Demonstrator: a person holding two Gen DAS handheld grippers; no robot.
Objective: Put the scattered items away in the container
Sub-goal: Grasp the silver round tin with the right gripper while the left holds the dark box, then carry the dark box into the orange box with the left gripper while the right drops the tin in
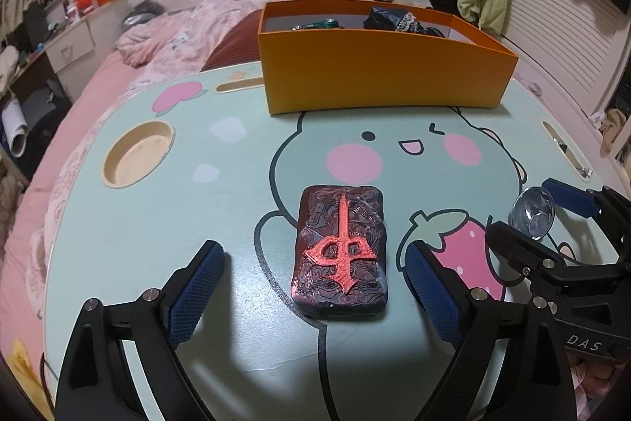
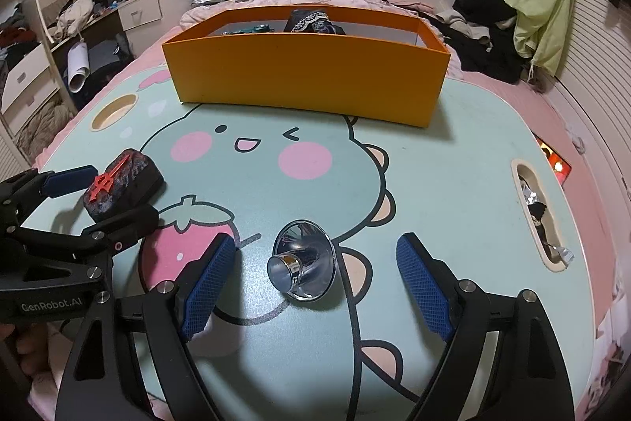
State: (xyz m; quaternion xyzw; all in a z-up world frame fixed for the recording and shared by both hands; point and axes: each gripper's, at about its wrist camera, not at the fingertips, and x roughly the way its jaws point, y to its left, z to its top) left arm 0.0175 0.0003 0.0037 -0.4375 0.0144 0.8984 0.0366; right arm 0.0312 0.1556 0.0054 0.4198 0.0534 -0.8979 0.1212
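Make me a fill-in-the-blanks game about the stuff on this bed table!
1. The box at the far side of the table is coloured ____.
2. The dark block between the left tongs bears a raised symbol coloured ____.
3. The shiny funnel lies between the ____ tongs.
4. Both tongs are ____, touching nothing.

Missing words: orange; red; right; open

**Readable marks**

White letters "DAS" stand on the black frame of the right gripper (image 1: 530,223) (seen from the left wrist). "GenRobot.AI" is printed in white on the black body of the left gripper (image 2: 100,192). A raised red glyph marks the dark rectangular block (image 1: 340,250).
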